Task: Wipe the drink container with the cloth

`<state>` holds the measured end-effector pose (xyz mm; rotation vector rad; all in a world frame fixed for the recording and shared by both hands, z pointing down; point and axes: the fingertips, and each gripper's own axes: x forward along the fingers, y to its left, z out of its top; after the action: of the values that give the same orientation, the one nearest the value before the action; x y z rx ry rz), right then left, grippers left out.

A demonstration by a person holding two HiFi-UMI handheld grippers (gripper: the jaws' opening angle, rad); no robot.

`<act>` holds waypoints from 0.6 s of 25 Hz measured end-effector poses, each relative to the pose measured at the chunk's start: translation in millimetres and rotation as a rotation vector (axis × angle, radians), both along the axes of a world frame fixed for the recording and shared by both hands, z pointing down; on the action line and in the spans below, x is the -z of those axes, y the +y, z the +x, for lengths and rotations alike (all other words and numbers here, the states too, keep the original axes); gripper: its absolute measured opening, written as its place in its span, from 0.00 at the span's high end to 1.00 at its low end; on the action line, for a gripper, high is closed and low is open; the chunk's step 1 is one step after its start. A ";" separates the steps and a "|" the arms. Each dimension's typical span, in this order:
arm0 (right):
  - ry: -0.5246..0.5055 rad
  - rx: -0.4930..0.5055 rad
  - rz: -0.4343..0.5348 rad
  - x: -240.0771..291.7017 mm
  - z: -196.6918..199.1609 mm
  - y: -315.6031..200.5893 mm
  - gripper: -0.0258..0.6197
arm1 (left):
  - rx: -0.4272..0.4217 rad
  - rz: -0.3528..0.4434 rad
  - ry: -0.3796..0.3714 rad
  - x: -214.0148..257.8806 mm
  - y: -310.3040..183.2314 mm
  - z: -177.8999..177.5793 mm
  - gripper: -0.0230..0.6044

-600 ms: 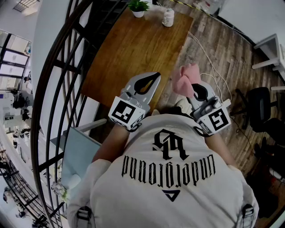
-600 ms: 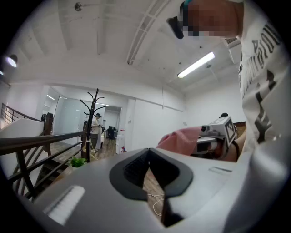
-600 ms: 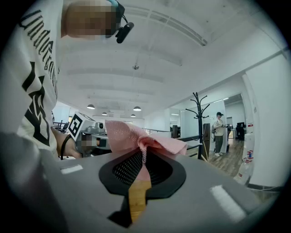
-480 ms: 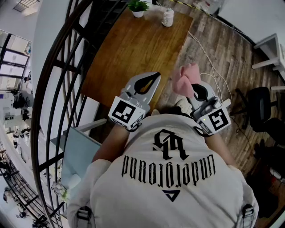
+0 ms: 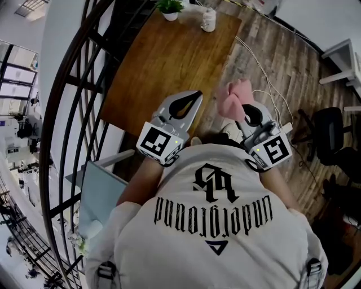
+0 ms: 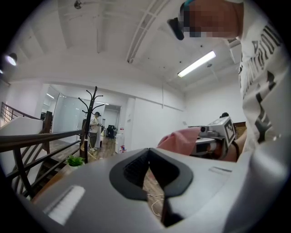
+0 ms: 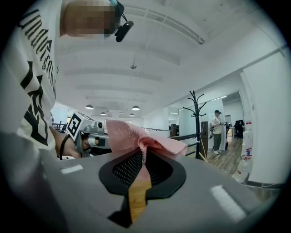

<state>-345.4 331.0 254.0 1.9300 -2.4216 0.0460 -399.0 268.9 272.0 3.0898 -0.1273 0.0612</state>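
Drink container point(image 5: 208, 20): stands upright at the far end of the table, toward 12 o'clock in the head view and well apart from both grippers. It is small, pale and roughly cylindrical; its surface detail is too small to tell.
Table point(image 5: 169, 62): brown wooden top running from the grippers toward 12 o'clock. The long stretch between the near edge and the container is bare wood.
Table edges: the near edge lies just under the left gripper. The right long edge runs beside the floor at 1 o'clock.
Potted plant point(image 5: 170, 8): at the far edge, near the container on its 9 o'clock side.
Railing point(image 5: 84, 84): dark curved bars bounding the table along its 9 o'clock side.
Plank floor point(image 5: 293, 68): open room at 1 to 3 o'clock, crossed by a pale cable point(image 5: 265, 73).
Office chair point(image 5: 333, 135): at 3 o'clock, well apart from the table.
Left gripper point(image 5: 194, 96): level, over the table's near edge, its jaws closed together with nothing between them.
Right gripper point(image 7: 143, 152): level, at 1 o'clock of the person over the floor, its jaws clamped on the cloth.
Cloth point(image 5: 236, 99): pink, bunched above the right gripper's jaw tips, clear of the table.
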 end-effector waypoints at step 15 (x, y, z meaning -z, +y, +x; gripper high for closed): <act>-0.031 -0.036 -0.012 -19.1 108.3 2.2 0.92 | -0.015 0.022 -0.025 -13.7 -5.3 105.4 0.88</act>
<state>-237.1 333.2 273.1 1.9823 -2.3993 0.0923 -293.6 263.6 285.8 3.1130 -0.1061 0.1000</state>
